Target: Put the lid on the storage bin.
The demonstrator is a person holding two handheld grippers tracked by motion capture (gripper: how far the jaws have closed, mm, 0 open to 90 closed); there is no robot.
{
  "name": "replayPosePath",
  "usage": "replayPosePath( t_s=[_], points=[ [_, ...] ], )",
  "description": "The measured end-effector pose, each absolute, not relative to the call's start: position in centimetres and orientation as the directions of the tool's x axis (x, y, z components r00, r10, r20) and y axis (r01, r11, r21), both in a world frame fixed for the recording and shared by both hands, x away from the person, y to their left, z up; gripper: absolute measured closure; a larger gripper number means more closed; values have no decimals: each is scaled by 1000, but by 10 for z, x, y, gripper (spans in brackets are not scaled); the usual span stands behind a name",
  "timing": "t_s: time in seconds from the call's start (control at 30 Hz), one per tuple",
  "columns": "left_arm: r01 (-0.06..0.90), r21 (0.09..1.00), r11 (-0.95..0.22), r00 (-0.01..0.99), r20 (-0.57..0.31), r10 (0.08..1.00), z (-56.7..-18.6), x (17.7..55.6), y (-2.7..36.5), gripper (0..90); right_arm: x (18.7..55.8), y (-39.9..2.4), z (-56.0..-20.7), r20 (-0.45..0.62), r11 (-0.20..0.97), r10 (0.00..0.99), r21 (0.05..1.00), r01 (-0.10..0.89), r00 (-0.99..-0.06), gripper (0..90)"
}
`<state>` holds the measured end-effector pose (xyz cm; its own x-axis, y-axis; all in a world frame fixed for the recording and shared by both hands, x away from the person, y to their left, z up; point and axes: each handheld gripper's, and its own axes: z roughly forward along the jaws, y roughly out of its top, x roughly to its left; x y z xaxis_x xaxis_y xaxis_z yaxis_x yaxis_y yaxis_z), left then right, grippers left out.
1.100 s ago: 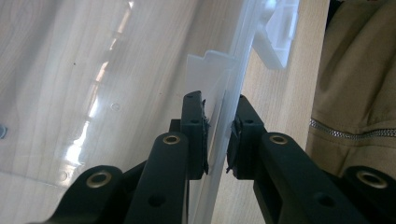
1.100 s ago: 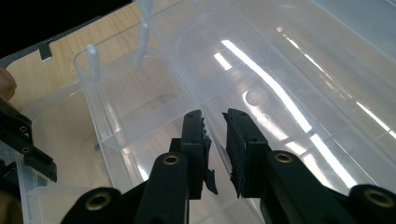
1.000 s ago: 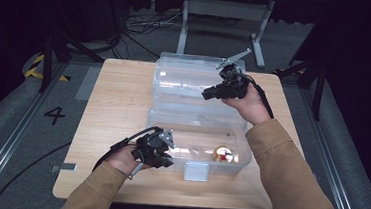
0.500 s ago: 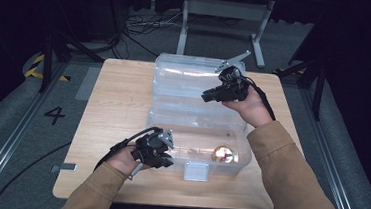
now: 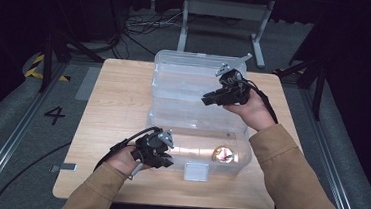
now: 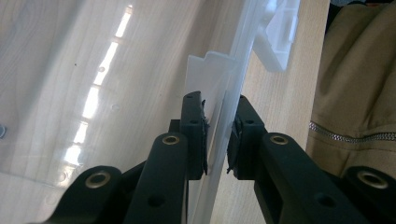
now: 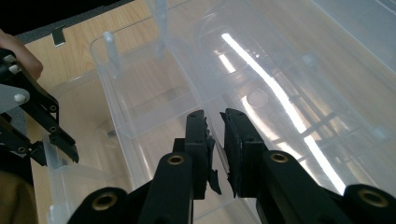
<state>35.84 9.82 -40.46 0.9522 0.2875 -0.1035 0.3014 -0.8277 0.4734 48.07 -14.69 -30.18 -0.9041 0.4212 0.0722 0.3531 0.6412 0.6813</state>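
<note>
Box, high view: clear plastic box (image 5: 198,135) lies open on the tabletop (image 5: 113,104), lid (image 5: 190,77) swung to the far side, long axis across the person.
Left tongs view: left tongs (image 6: 217,135) pinch the box's near-left wall.
Right tongs view: right tongs (image 7: 215,135), nearer the lid, nearly closed astride its thin edge; firm grip unclear.
</note>
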Motion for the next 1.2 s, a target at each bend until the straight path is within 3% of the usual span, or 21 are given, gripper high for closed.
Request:
replayPosePath(
  t_s=[1.2],
  points=[
    [310, 495, -812, 949, -109, 295, -406, 358, 100, 785, 444, -150, -301, 47, 671, 357, 682, 291, -933, 815]
  ],
)
